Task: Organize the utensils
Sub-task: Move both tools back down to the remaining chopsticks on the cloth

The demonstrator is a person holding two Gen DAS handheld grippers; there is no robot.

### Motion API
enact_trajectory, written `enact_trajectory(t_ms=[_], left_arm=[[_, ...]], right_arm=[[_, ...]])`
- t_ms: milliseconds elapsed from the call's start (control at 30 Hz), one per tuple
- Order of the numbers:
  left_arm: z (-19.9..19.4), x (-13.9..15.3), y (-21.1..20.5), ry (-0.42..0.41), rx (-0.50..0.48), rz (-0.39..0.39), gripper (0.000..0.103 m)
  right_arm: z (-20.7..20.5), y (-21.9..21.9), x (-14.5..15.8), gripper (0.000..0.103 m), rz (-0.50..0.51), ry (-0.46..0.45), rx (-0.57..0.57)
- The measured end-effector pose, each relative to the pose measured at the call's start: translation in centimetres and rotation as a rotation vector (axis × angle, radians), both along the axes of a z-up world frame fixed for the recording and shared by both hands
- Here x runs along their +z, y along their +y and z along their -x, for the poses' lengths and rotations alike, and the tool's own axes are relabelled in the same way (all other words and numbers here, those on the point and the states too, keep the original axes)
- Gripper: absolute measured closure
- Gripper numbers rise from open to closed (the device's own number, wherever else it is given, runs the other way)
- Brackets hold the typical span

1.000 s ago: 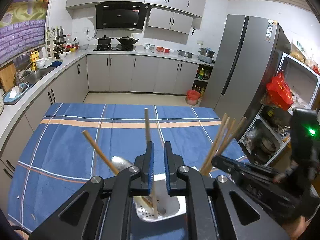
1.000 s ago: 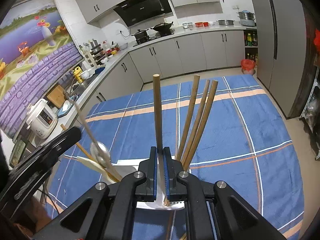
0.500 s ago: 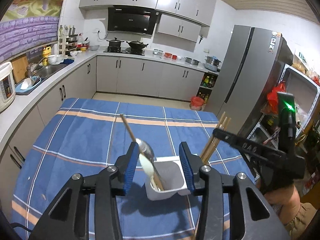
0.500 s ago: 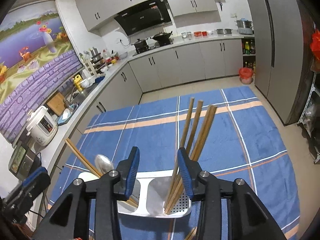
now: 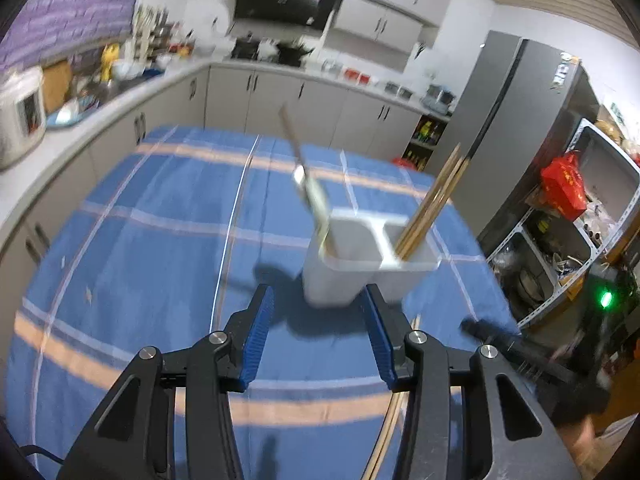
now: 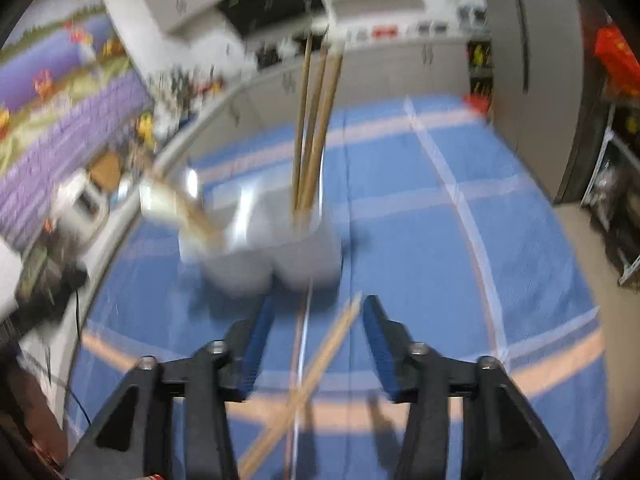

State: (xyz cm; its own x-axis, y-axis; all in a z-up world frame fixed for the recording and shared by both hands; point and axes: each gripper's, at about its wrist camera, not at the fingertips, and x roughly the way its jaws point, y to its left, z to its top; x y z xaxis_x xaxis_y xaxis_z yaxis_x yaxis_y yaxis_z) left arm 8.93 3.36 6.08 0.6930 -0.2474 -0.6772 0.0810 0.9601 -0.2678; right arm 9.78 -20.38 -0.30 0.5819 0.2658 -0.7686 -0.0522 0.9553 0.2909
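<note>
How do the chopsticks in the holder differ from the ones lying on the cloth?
The chopsticks in the holder stand nearly upright, bunched in the right compartment of the holder; the loose chopsticks lie flat on the cloth, crossed, in front of it. The bunch looks like three or more; blur hides the loose count. All are plain tan sticks.

Black left gripper (image 5: 318, 322) and right gripper (image 6: 316, 330), blue finger pads, silver screws.

A home kitchen: cabinets (image 5: 280, 96), range hood (image 5: 284, 2), refrigerator (image 5: 516, 120).
</note>
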Motion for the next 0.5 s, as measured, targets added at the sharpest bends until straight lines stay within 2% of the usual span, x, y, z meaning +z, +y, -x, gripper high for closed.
enact_trajectory(t_ms=[67, 200, 300, 367, 433, 500], left_arm=[[0.8, -1.5, 0.4, 0.044, 0.011, -0.006, 0.059], [2.2, -3.7, 0.9, 0.097, 0.029, -0.02, 0.059], [3.1, -4.9, 1.5, 0.126, 0.048, -0.023, 0.059], [3.6, -5.4, 1.9, 0.136, 0.057, -0.024, 0.059], [3.9, -5.7, 2.3, 0.137, 0.068, -0.023, 0.059], [4.1, -5.9, 2.7, 0.139, 0.079, -0.02, 0.059]], right_arm=[[0.9, 1.5, -2.8, 0.077, 0.013, 0.06, 0.053], [1.4, 3.3, -5.8, 0.079, 0.049, 0.111, 0.097], [1.0, 4.6, -5.9, 0.081, 0.105, 0.1, 0.101], [0.9, 5.2, -5.8, 0.088, 0.146, 0.101, 0.097], [0.6, 5.8, -5.7, 0.089, 0.158, 0.102, 0.096], [0.2, 6.5, -5.9, 0.089, 0.125, 0.113, 0.109]])
